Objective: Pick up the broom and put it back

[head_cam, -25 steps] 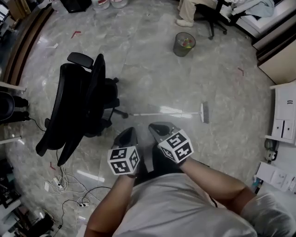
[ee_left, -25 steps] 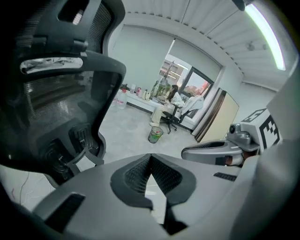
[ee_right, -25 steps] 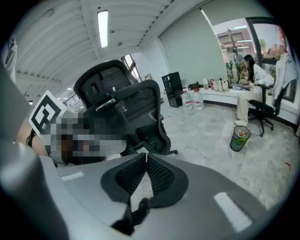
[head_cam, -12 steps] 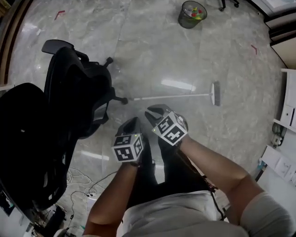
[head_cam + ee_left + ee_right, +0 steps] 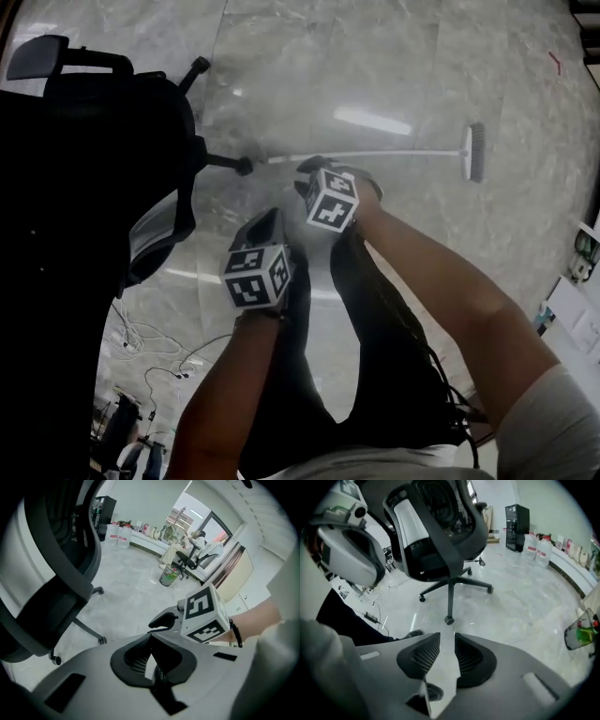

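Observation:
The broom (image 5: 403, 153) lies flat on the marble floor, its thin white handle running left to right and its brush head (image 5: 474, 152) at the right. My right gripper (image 5: 311, 170) points steeply down just short of the handle's left part. Its jaws are opening, and in the right gripper view (image 5: 446, 637) only floor shows between them. My left gripper (image 5: 263, 225) hangs lower left of it, further from the broom. In the left gripper view (image 5: 150, 639) it is shut on nothing, with the right gripper (image 5: 161, 620) just ahead of it.
A black office chair (image 5: 94, 187) fills the left side, one caster (image 5: 244, 166) touching the broom handle's end. The same chair (image 5: 436, 531) stands ahead in the right gripper view. Cables (image 5: 141, 337) trail on the floor at lower left. A green waste bin (image 5: 168, 576) stands further off.
The person has bent down, so the floor and broom look closer. Both grippers have sunk towards the floor. The right one has gone ahead of the left, up to the broom handle.

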Demonstrator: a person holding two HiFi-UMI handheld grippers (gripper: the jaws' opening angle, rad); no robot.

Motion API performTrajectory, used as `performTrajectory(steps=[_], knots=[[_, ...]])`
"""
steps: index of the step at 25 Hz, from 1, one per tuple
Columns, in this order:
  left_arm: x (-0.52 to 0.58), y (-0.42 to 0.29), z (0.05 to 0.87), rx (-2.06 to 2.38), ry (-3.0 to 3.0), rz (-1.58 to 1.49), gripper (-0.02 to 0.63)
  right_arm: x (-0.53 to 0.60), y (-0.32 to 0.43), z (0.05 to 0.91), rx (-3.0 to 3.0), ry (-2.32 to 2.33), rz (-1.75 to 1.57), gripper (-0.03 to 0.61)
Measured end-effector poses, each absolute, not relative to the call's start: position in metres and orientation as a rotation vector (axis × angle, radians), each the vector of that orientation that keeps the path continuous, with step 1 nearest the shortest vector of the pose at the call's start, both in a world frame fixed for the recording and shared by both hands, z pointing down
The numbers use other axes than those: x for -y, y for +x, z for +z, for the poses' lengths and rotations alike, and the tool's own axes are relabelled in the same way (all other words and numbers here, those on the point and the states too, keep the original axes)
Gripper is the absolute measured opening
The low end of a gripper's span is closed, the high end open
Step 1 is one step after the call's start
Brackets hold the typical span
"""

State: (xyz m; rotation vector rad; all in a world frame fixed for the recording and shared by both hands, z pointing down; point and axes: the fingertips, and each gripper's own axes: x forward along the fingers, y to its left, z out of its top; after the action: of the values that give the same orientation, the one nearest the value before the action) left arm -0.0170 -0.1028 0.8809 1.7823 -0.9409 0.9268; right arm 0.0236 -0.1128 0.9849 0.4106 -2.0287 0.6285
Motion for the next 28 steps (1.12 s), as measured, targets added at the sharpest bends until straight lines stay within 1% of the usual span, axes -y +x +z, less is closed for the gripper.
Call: performTrajectory(steps=[6, 10, 14, 20, 28], knots=[[0.100, -0.043, 0.996, 0.955, 1.770, 0.910, 0.008, 0.089, 0.000, 1.132, 1.946, 0.291, 0.662, 0.089], [0.092, -0.060, 1.052, 0.966, 1.766, 0.902, 0.006, 0.083, -0.017, 1.199, 1.915, 0.267, 0.638, 0.089], [0.089, -0.069, 1.099, 0.966, 1.776, 0.890, 0.006, 0.076, -0.032, 1.257, 1.890, 0.241, 0.620, 0.106], [0.094, -0.082, 1.156, 0.976, 1.790, 0.869, 0.006, 0.078, -0.039, 1.323, 1.860, 0.239, 0.558, 0.112], [0.078, -0.081, 1.199, 0.969, 1.784, 0.862, 0.006, 0.072, -0.050, 1.364, 1.852, 0.229, 0.507, 0.129]])
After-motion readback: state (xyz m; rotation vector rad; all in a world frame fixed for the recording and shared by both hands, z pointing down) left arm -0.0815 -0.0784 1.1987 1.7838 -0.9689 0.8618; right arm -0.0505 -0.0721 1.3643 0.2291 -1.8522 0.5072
